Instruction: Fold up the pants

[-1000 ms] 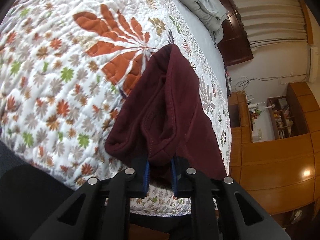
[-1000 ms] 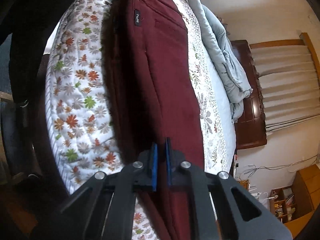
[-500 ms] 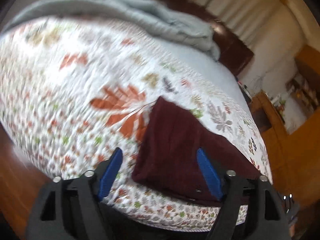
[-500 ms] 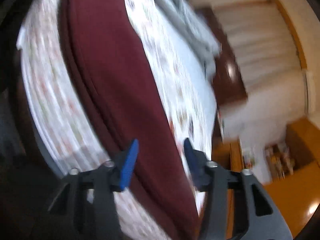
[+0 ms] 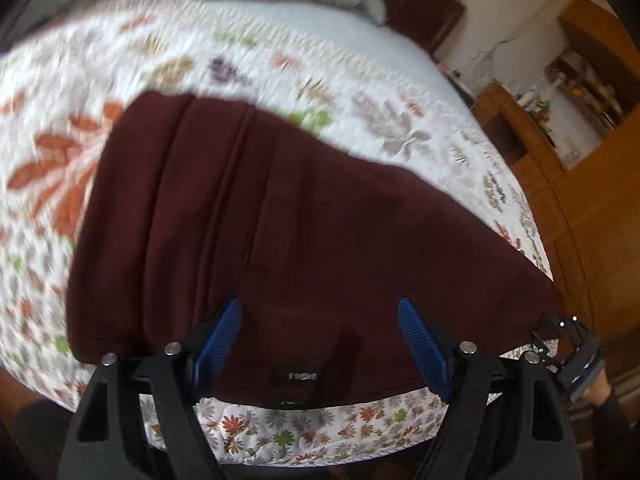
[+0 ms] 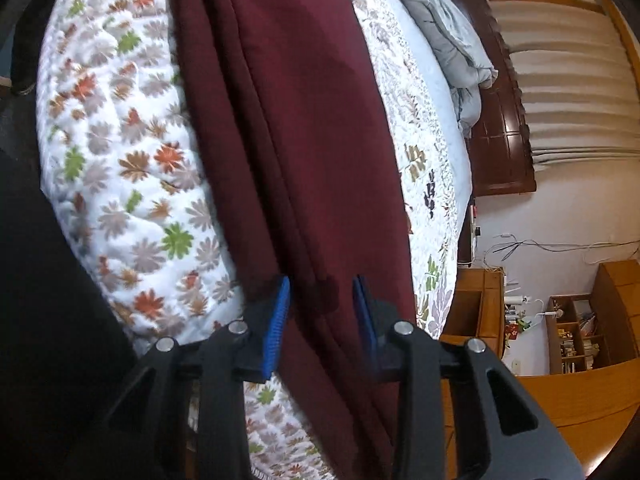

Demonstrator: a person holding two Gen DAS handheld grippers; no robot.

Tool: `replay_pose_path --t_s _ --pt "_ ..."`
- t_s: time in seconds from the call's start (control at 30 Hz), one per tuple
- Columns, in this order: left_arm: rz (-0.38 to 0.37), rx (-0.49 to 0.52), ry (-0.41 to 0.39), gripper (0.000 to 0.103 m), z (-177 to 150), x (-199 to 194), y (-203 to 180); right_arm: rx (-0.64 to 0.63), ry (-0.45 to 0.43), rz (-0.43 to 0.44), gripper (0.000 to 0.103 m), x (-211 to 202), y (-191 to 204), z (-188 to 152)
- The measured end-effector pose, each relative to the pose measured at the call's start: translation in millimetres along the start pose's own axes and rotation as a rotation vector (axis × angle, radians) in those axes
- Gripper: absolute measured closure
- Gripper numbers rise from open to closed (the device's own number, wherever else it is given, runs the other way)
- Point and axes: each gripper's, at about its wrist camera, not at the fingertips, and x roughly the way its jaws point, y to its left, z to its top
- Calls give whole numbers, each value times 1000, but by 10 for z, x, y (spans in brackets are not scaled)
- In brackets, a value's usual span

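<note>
The dark red pants [image 5: 280, 220] lie folded flat on the floral quilt [image 5: 168, 64] near the bed's front edge. My left gripper [image 5: 320, 340] is open and empty, its blue pads wide apart above the waistband label. The pants also show in the right wrist view [image 6: 288, 120] as a long folded strip running up the bed. My right gripper [image 6: 320, 320] is open and empty, just above the pants' near end. The right gripper also shows at the far right of the left wrist view [image 5: 576, 344].
A grey blanket [image 6: 448, 28] is bunched at the head of the bed by a dark wooden headboard [image 6: 500, 120]. Wooden cabinets and shelves [image 6: 576, 320] stand beside the bed. Curtains [image 6: 568, 80] hang behind the headboard.
Both grippers were shut on the pants a second ago; both have opened and let go. The pants now lie flat on the quilt, and the left gripper has moved in over them.
</note>
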Motion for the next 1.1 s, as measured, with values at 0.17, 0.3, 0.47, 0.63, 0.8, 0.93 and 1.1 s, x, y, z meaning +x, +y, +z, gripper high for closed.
replay_pose_path --t_s 0.17,0.3,0.47,0.63,0.8,0.93,1.1 --pt "14 13 9 22 -12 31 41 9 -29 47 96 -129 -137 -31" --pt "14 16 12 22 -8 28 53 58 -46 78 95 -348 -185 -74" --pt "-23 39 44 22 10 17 -58 100 -19 52 62 -289 -57 -220" --pt "-102 159 49 22 -75 -70 -408 760 19 236 49 -460 -729 -978" --pt "-197 345 135 22 -245 141 -1188 1044 -40 463 52 -545 -841 -1123" --pt "-33 780 97 22 -621 289 -1963 418 -143 157 53 -860 -450 -159" --pt "34 999 125 22 -930 545 -2348 2 -225 41 73 -777 81 559"
